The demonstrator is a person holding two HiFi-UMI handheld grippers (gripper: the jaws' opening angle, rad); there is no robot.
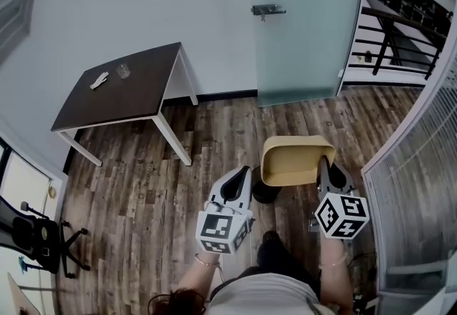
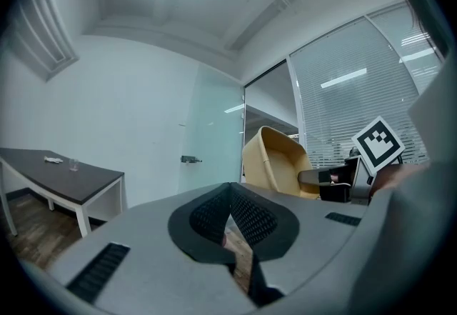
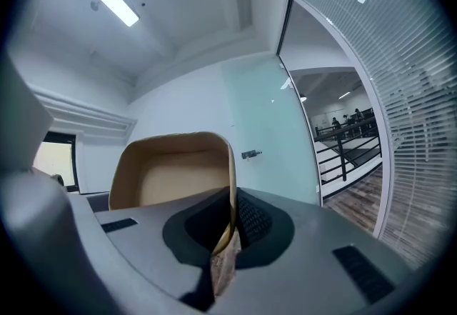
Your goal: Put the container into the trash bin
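Note:
A tan, tub-shaped container (image 1: 293,160) hangs in the air on its side above the wood floor, open side toward me. My right gripper (image 1: 323,163) is shut on its right wall. In the right gripper view that wall (image 3: 230,185) runs edge-on between the pads of the right gripper (image 3: 230,224), and the container's hollow (image 3: 171,171) fills the left. My left gripper (image 1: 244,172) is held level beside it, to the left, not touching it. It is shut with nothing between its pads (image 2: 246,217). From the left gripper view the container (image 2: 275,160) shows at right. A dark round shape (image 1: 265,193) lies under the container, partly hidden.
A dark-topped table (image 1: 136,85) with white legs stands at the far left, bearing a small glass (image 1: 123,71) and a white item (image 1: 98,80). A frosted glass door (image 1: 303,21) is straight ahead, a blinds-covered glass wall (image 1: 421,163) at right, an office chair (image 1: 39,238) at lower left.

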